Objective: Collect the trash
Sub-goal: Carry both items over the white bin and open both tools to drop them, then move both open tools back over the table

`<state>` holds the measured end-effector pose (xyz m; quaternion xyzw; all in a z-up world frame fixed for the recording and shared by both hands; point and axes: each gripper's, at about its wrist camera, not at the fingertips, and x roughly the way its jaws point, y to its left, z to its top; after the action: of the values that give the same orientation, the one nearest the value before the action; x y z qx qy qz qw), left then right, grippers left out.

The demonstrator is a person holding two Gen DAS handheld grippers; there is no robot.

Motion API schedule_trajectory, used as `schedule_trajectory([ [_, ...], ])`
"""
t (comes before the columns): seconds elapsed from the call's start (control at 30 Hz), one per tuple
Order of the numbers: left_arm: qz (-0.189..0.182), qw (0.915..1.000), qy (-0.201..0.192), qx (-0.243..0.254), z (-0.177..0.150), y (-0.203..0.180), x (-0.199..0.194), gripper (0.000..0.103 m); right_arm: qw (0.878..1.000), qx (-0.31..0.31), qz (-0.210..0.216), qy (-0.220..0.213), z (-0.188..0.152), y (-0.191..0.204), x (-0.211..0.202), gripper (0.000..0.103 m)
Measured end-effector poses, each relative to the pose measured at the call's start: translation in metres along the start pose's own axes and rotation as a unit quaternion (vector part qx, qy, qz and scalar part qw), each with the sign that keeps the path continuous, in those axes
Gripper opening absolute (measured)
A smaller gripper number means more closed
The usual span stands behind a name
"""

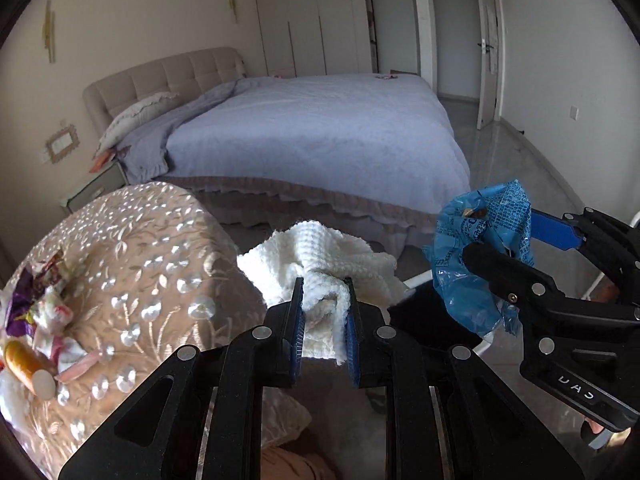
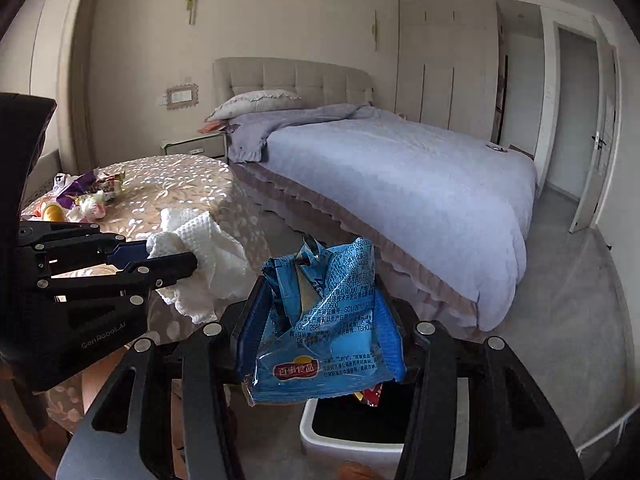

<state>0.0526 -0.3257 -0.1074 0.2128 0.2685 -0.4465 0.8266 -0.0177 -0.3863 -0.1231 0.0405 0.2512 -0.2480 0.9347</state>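
Note:
My left gripper (image 1: 323, 286) is shut on a white waffle cloth (image 1: 320, 260), held in the air beside the round table; it also shows in the right wrist view (image 2: 200, 248). My right gripper (image 2: 320, 280) is shut on a crumpled blue chip bag (image 2: 324, 320), held over a white trash bin (image 2: 320, 444) with a dark inside. The bag shows in the left wrist view (image 1: 480, 248) at the right. More trash lies on the table: several wrappers (image 1: 44, 300) and an orange bottle (image 1: 28, 364).
The round table (image 1: 152, 264) has a beige embroidered cloth. A large bed (image 2: 400, 184) with a lilac cover stands behind. A nightstand (image 2: 196, 146) is by the headboard. An open door (image 2: 596, 152) is at the far right. Grey floor runs along the bed.

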Motion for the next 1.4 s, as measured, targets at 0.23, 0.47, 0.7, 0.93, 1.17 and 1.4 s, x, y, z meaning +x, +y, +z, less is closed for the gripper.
schedule_trajectory([
  [0.23, -0.082, 0.9934, 0.068, 0.041, 0.011, -0.051, 0.107, 0.017, 0.997, 0.025, -0.049, 0.055, -0.053, -0.038, 0.057, 0.052],
  [0.47, -0.122, 0.9839, 0.123, 0.046, 0.012, -0.064, 0.179, 0.028, 0.991, 0.074, -0.055, 0.096, -0.090, -0.075, 0.101, 0.070],
  [0.7, -0.114, 0.9870, 0.108, 0.033, 0.015, -0.072, 0.183, 0.098, 0.988, 0.080, -0.067, 0.110, -0.101, -0.087, 0.108, 0.098],
  [0.93, -0.104, 0.9922, 0.068, 0.009, 0.032, -0.060, 0.154, 0.098, 0.990, 0.093, -0.066, 0.081, -0.086, -0.092, 0.092, 0.098],
  [1.17, -0.066, 0.9978, 0.001, -0.009, 0.048, -0.038, 0.087, 0.098, 0.996, 0.076, -0.043, 0.012, -0.043, -0.075, 0.060, 0.098],
  [1.4, -0.001, 0.9978, -0.053, -0.040, 0.050, 0.003, 0.017, 0.098, 0.997, 0.043, 0.005, -0.062, 0.002, -0.037, 0.026, 0.098],
])
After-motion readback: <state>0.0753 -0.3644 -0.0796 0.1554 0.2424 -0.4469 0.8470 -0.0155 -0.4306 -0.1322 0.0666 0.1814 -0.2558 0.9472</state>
